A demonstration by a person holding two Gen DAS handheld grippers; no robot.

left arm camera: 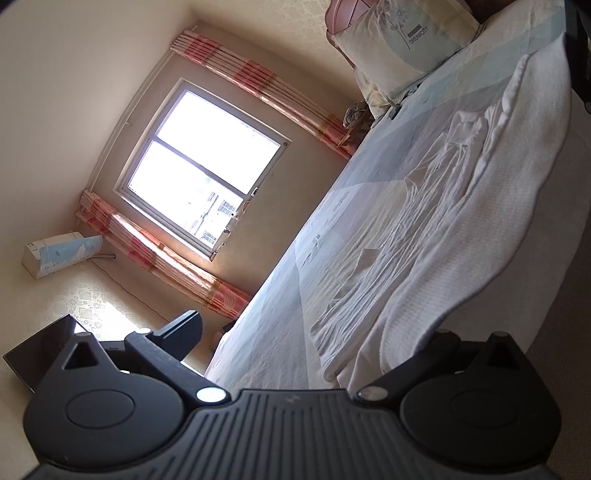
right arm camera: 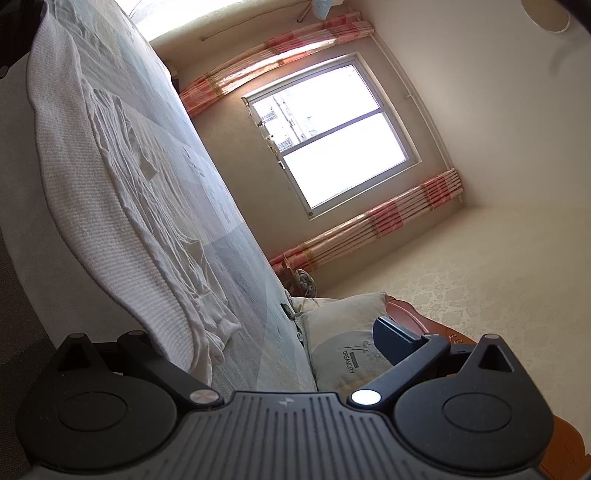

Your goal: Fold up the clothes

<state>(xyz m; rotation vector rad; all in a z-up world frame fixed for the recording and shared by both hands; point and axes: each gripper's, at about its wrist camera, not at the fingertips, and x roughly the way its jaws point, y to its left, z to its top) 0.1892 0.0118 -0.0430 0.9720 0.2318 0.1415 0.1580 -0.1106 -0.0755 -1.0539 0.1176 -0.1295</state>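
Note:
A white knit garment (left arm camera: 472, 229) lies spread along the near edge of the bed (left arm camera: 332, 229), over a crumpled white shirt (left arm camera: 417, 206). In the left wrist view my left gripper (left arm camera: 306, 343) is wide open at the garment's end; its left finger (left arm camera: 184, 332) stands free and the right finger is hidden under the cloth. In the right wrist view the same garment (right arm camera: 96, 206) and shirt (right arm camera: 147, 206) show. My right gripper (right arm camera: 258, 343) is wide open at the other end; its right finger (right arm camera: 399, 336) is free, the left one is under the cloth.
A pillow (left arm camera: 399, 40) marked DREAMCITY leans on the pink headboard (left arm camera: 347, 11); it also shows in the right wrist view (right arm camera: 347, 339). A bright window (left arm camera: 199, 162) with pink curtains (left arm camera: 258, 81) is beyond the bed. An air conditioner (left arm camera: 59, 254) hangs on the wall.

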